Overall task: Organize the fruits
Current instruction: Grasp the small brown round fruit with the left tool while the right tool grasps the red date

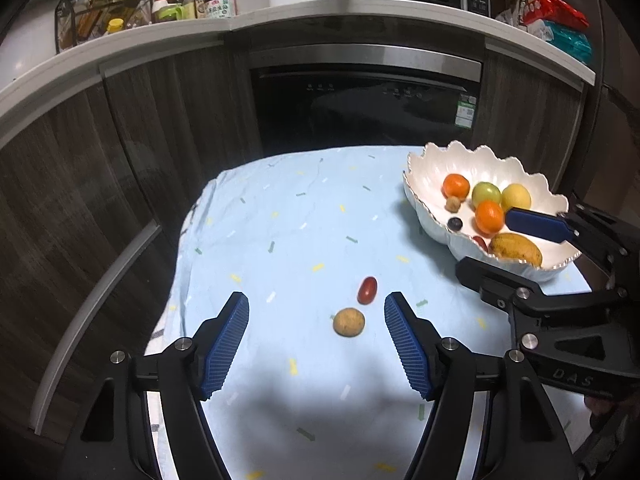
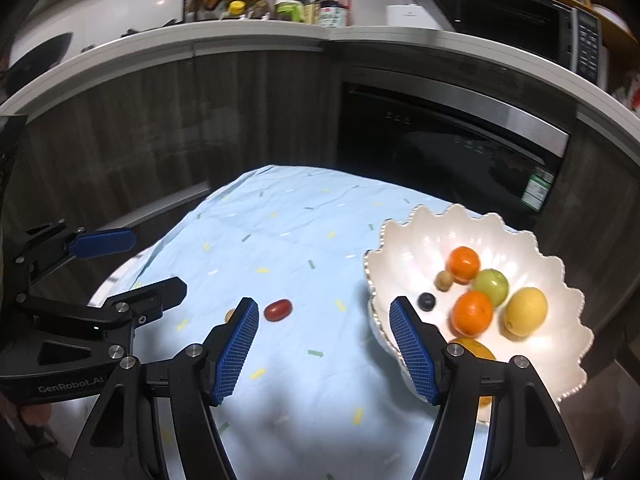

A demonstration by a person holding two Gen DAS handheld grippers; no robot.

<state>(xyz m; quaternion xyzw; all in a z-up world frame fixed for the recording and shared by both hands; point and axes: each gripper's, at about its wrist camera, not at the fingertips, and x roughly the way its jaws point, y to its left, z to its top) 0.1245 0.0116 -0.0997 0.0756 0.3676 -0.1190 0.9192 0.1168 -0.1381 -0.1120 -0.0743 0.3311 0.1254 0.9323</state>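
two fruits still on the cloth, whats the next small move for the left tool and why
Probably ease the left tool down and forward so its open fingers straddle the small brown round fruit, then close. That fruit lies nearest, just ahead between the fingers; the red oval fruit sits just beyond it. Both are outside the white scalloped bowl, and neither tool holds anything.

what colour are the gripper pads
Blue, with a ribbed texture, seen best on the left gripper in the left wrist view.

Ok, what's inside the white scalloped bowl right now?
Inside the bowl: two oranges, a green fruit, a yellow lemon, a blueberry, a small brown nut-like fruit and a mango. The right tool partly covers the mango and a small red fruit.
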